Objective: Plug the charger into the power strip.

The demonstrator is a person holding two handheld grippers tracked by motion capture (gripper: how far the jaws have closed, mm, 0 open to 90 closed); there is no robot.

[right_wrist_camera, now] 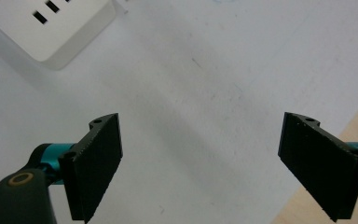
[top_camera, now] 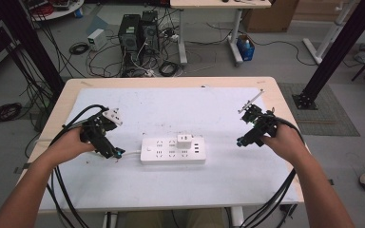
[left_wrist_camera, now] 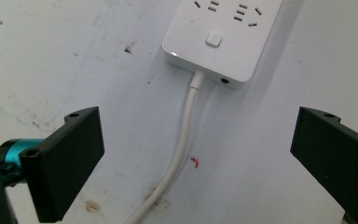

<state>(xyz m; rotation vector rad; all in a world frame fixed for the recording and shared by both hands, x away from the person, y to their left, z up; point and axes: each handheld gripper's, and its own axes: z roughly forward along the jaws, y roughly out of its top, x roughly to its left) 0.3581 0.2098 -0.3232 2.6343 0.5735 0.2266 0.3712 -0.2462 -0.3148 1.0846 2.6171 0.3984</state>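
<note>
A white power strip [top_camera: 172,149] lies flat in the middle of the white table mat, with a small white plug adapter [top_camera: 185,139] seated in one of its sockets. Its white cable [left_wrist_camera: 179,154] runs out of the left end, past the round switch [left_wrist_camera: 213,38]. My left gripper [top_camera: 114,153] is open just left of the strip, and the cable passes between its jaws [left_wrist_camera: 200,163]. My right gripper [top_camera: 241,141] hovers open to the right of the strip with nothing between its jaws [right_wrist_camera: 200,163]; a corner of the strip [right_wrist_camera: 51,28] sits ahead.
The white mat [top_camera: 171,109] covers most of a light wooden table [top_camera: 275,90]. Black cables trail from both grippers off the near edge. Beyond the table stand computer towers [top_camera: 138,33], floor cables, another desk and black frame posts.
</note>
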